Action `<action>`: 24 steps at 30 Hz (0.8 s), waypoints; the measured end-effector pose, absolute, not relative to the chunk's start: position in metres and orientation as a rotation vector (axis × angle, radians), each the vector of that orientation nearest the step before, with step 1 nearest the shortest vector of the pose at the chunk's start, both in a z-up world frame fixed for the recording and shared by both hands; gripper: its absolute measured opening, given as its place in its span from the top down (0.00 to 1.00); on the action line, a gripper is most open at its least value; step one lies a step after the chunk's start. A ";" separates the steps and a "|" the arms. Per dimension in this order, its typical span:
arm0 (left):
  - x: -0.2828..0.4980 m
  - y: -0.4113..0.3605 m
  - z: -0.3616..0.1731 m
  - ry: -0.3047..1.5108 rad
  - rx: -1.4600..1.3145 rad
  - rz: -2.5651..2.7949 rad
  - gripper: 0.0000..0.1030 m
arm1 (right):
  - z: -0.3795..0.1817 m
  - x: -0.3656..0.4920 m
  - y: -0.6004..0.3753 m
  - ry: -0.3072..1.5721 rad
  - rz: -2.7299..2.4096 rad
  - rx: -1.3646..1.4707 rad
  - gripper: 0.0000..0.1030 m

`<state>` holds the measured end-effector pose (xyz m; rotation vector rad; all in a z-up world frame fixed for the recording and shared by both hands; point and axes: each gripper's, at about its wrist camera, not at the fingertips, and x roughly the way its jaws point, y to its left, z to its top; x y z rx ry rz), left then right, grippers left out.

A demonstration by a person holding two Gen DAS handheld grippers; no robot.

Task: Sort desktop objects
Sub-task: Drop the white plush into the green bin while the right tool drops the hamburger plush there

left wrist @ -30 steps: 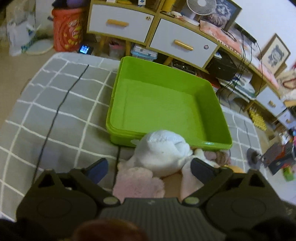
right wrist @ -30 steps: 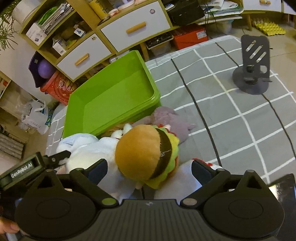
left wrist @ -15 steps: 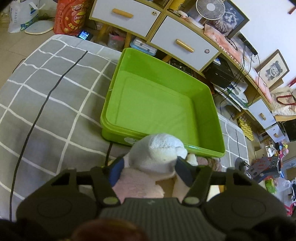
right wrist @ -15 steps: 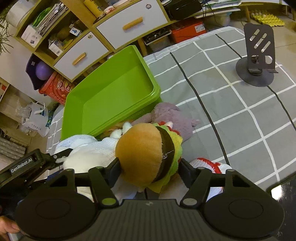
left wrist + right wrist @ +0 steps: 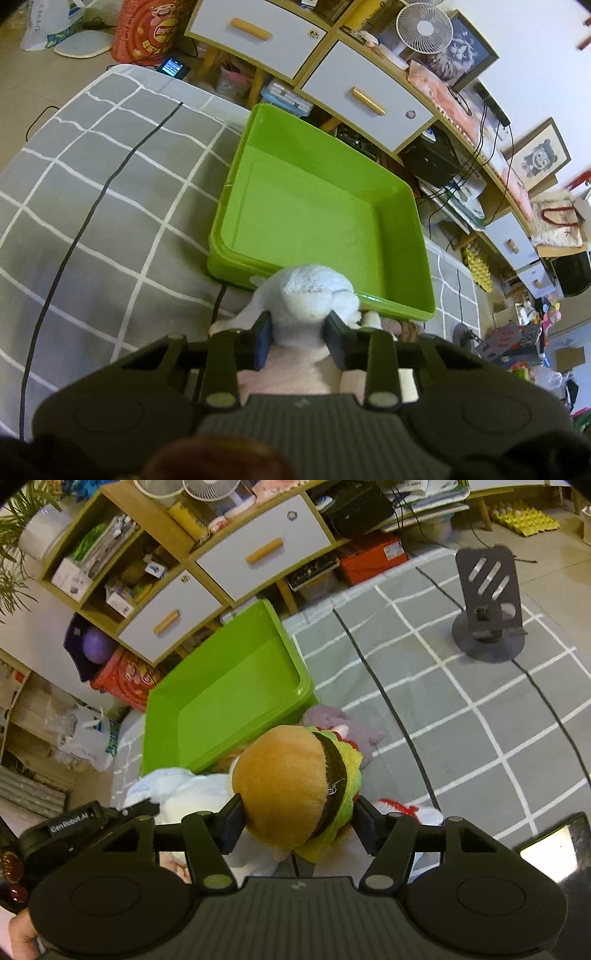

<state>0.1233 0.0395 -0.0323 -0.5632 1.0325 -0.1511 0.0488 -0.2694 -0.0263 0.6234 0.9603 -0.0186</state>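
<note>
While both units are pointing toward the green bin (image 5: 325,218) | left gripper (image 5: 298,334) is clamping white plush (image 5: 310,295) | right gripper (image 5: 297,821), jaws closing, is pressing burger plush (image 5: 291,782)

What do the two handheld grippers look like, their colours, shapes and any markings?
Both are matte black plastic. The left gripper and right gripper each have a ribbed centre plate, two round housings, angled linkage arms with pale green pivot pins, and dark blue finger pads. From the right wrist view, the left unit's side carries a white GenRobot.AI label.
</note>
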 end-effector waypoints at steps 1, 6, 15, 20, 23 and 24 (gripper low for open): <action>0.122 0.041 -0.031 1.028 -0.566 -0.149 0.72 | -0.024 0.048 -0.271 0.952 -0.018 0.626 0.40; 0.120 0.042 -0.024 1.014 -0.596 -0.169 0.72 | -0.021 0.047 -0.279 0.931 -0.015 0.657 0.40; 0.116 0.047 -0.003 0.935 -0.616 -0.196 0.74 | -0.018 0.051 -0.288 0.900 -0.017 0.691 0.40; 0.121 0.054 0.008 0.829 -0.664 -0.174 0.74 | -0.011 0.059 -0.284 0.854 -0.011 0.674 0.40; 0.130 0.056 0.004 0.784 -0.679 -0.162 0.74 | -0.008 0.064 -0.275 0.820 -0.006 0.657 0.40; 0.133 0.056 0.001 0.766 -0.682 -0.159 0.74 | -0.008 0.066 -0.271 0.808 -0.005 0.653 0.40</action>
